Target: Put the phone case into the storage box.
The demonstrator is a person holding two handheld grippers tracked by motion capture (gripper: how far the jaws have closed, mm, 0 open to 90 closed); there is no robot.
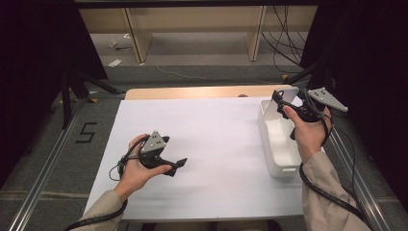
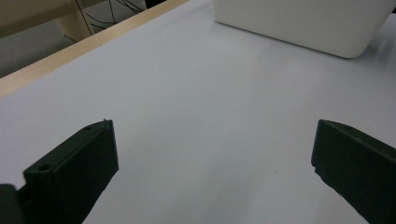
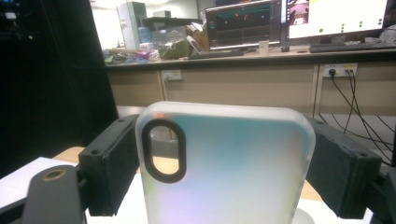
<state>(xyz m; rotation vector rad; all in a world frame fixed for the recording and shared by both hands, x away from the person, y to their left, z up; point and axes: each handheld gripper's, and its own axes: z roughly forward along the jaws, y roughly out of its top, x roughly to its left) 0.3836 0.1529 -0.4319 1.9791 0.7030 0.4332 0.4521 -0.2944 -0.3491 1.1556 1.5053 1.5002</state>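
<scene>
Left tool (image 1: pixel 179 164) rests low over the white counter (image 1: pixel 211 144), its jaws standing wide apart with nothing between them; the left gripper view shows bare sheet between the two black jaws and the white bin (image 2: pixel 303 23) ahead and a little to their right. That tool points toward the bin but sits well apart from it.

Moving right, the bin (image 1: pixel 276 144) is a long white tub at the counter's right edge, its long axis running away from the person. It looks empty as far as the high view shows.

Right tool (image 1: pixel 280 102) is raised above the bin's far end and is clamped on a phone case (image 3: pixel 224 163), a frosted, translucent shell with an oval camera cut-out. The jaws grip it by its two long edges, so the case stands upright with its long axis vertical and its top above the jaws. In the high view the case (image 1: pixel 284 98) hangs just over the far part of the bin.

Judging from this, the coming move turns on the drop straight down: the bin lies directly beneath the case, and the right hand is the nearer one by far.

Count: two tools, one phone case, one bin, one counter.
</scene>
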